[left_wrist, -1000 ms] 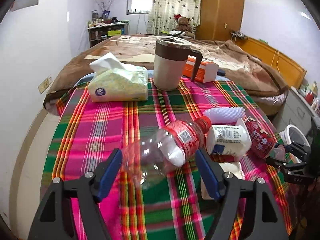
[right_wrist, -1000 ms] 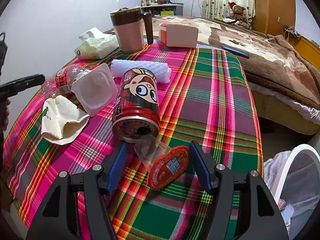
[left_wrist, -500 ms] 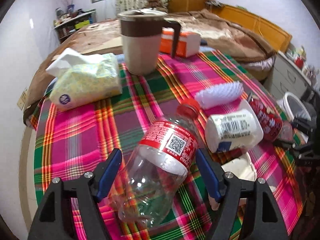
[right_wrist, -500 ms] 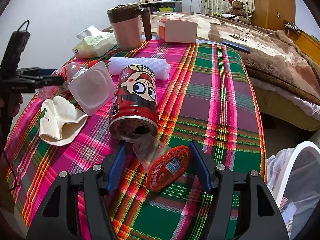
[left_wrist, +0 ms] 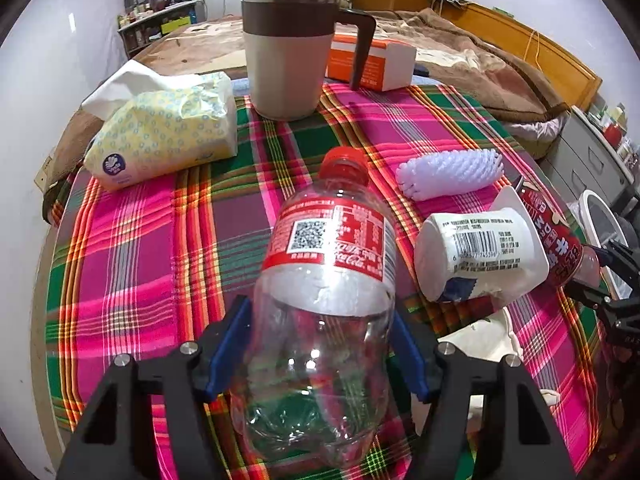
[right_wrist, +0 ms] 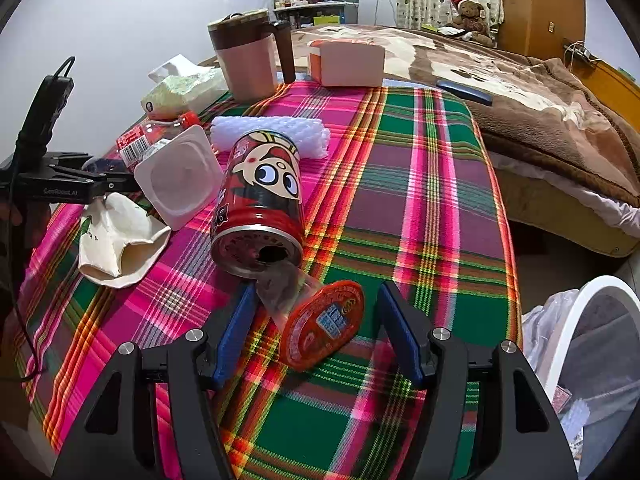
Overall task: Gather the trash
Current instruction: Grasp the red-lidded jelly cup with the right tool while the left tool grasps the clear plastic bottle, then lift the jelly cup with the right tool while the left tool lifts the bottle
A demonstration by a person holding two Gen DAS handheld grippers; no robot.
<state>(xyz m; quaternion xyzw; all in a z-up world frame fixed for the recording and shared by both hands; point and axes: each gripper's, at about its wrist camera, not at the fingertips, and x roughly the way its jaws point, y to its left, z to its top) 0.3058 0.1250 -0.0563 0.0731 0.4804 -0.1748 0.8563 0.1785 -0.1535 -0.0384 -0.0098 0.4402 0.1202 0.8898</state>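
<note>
Trash lies scattered on the plaid-covered counter (right_wrist: 432,184), with a white-rimmed bin (right_wrist: 592,344) lined with a plastic bag just beyond the counter's near right edge. Largest item: a clear plastic bottle (left_wrist: 324,320) with a red cap and label, lying with its cap pointing far; the left gripper (left_wrist: 320,344) is level and low over the cloth, its blue jaws pressed against both sides of the bottle's lower body. Right of the bottle lies a white yogurt cup (left_wrist: 476,256) on its side, with a red can (right_wrist: 260,200) next to it, open end facing near. A crumpled paper cup (right_wrist: 116,240) lies near the left gripper. Smallest: a clear jelly cup (right_wrist: 316,320) with an orange-red lid, tipped on its side touching the can's mouth. The right gripper (right_wrist: 316,336) points level along the counter, jaws wide, straddling the jelly cup without touching it. At the far side stand a lidded mug (left_wrist: 292,48), a tissue pack (left_wrist: 164,136) and an orange-and-white box (left_wrist: 372,62).
</note>
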